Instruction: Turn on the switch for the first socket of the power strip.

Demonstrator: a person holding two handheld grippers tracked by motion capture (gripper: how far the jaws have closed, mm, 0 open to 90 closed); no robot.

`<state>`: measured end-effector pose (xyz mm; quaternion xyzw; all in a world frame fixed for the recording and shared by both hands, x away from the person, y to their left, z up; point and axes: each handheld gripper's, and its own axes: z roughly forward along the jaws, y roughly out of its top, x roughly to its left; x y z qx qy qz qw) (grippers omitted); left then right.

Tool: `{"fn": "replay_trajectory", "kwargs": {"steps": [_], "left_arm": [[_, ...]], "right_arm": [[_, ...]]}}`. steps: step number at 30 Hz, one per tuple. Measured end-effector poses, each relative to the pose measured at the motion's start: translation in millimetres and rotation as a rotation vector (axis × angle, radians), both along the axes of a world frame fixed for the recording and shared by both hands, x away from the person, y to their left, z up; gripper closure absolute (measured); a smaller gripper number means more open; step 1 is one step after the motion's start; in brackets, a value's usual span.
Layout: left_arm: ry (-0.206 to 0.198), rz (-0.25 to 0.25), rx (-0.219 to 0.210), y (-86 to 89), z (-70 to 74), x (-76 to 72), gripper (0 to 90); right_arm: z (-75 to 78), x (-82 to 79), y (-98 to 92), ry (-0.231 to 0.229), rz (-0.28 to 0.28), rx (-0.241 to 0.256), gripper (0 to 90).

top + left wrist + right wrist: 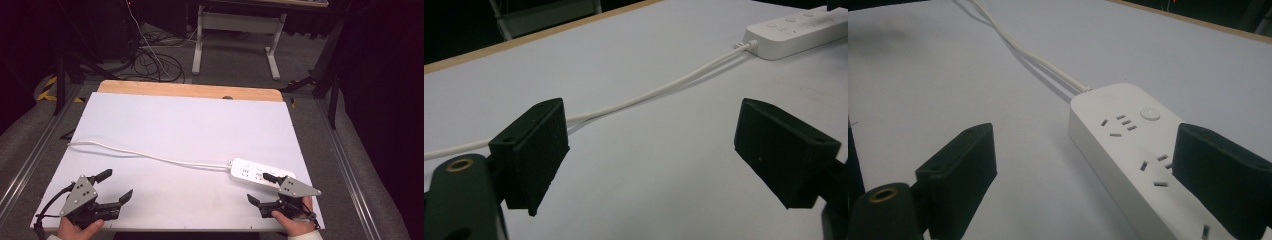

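Note:
A white power strip (260, 172) lies flat on the white table top (190, 125), at the right near the front. Its white cable (150, 156) runs left across the table. My right gripper (259, 188) is open, just in front of the strip, one jaw over its near end. In the right gripper view the strip (1128, 145) with its sockets and round button lies between the wide jaws, and the cable (1033, 57) leads away. My left gripper (118, 184) is open at the front left, holding nothing. Its view shows the cable (649, 95) ahead and the strip (799, 30) far off.
A wooden edge (190, 90) runs along the far side of the table. Metal rails (30, 160) flank the table on both sides. Beyond it, on the carpet, are loose cables (150, 60) and the white legs of another desk (235, 35).

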<state>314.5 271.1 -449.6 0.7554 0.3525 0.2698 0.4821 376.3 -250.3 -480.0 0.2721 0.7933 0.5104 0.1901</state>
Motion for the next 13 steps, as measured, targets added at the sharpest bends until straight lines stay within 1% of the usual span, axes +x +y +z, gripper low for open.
{"fn": "replay_trajectory", "kwargs": {"steps": [6,8,13], "left_arm": [[-0.001,0.000,0.001,-0.1,0.1,-0.1,15.0],[-0.005,0.000,0.009,0.3,0.5,-0.3,15.0],[-0.005,-0.001,0.009,0.0,0.2,-0.3,15.0]], "right_arm": [[-0.4,0.2,0.4,0.005,0.002,0.003,11.8],[0.0,-0.4,0.7,0.002,0.004,-0.001,11.8],[0.2,-0.6,0.7,-0.001,0.009,-0.001,11.9]]}}
